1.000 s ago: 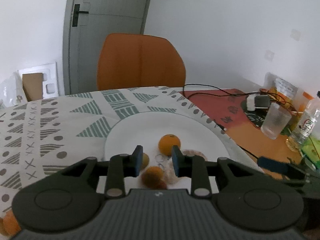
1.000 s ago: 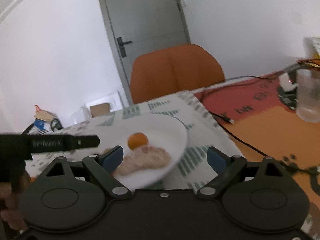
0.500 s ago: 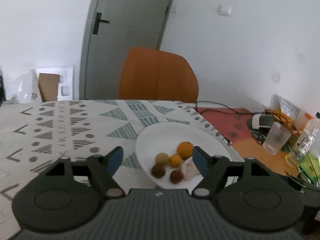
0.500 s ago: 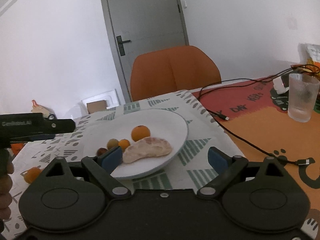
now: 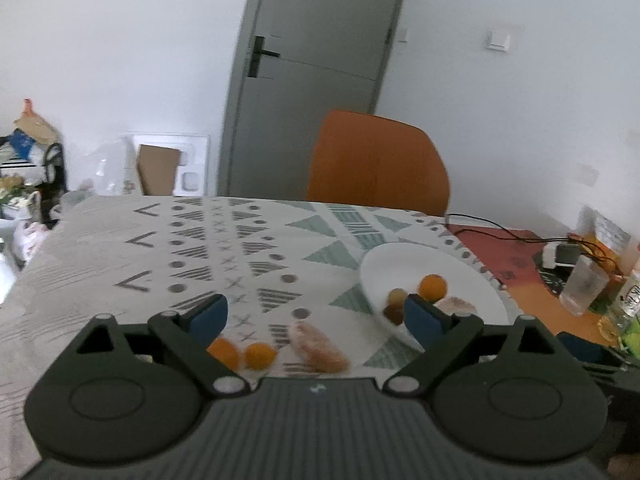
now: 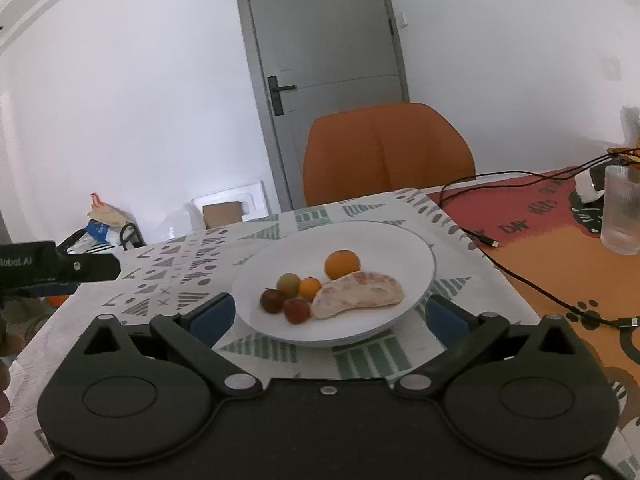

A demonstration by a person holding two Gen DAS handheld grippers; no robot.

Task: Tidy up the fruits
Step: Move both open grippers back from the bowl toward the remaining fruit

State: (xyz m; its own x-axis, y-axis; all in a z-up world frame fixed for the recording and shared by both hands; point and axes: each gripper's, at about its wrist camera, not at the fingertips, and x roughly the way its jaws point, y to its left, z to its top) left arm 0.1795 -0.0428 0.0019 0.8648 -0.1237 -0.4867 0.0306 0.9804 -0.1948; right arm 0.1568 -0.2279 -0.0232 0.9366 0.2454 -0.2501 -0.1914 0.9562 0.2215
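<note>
**Fruit left on the cloth, both tongs empty**

Risk first. Three pieces lie loose on the tablecloth (image 5: 120, 248) near its front edge, left of the plate (image 6: 416, 252): two small oranges (image 5: 244, 354) touching or nearly so, and a peeled citrus wedge (image 5: 318, 346) just beside them. The oranges are round, so if one finger nudges before the other, I'd expect the fruit to roll towards the front edge and maybe off. They sit so close together that closing on one could knock the other. The wedge looks soft; too hard a pinch would prob. squash it, and it's blurred in the left view so I can't judge its lie well.

Second risk: the plate is already crowded near its front-left rim w/ a big orange (image 6: 341, 264), a small orange (image 6: 310, 286), a greenish fruit (image 6: 288, 283), two dark red ones (image 6: 285, 305) and a large peeled wedge (image 6: 358, 294). Dropping another round piece there could set the rest rolling. A cable (image 6: 532, 280) and a glass (image 6: 622, 216) sit off the plate's right side, well apart; only a wide swing would reach them.

Tongs: left gripper (image 5: 316, 316) is wide open, holding nothing, the loose fruit below and between its fingers, no contact that I can see. Right gripper (image 6: 330, 314) is also wide open and empty, fingers either side of the plate's near rim; whether they touch it I can't tell.
</note>
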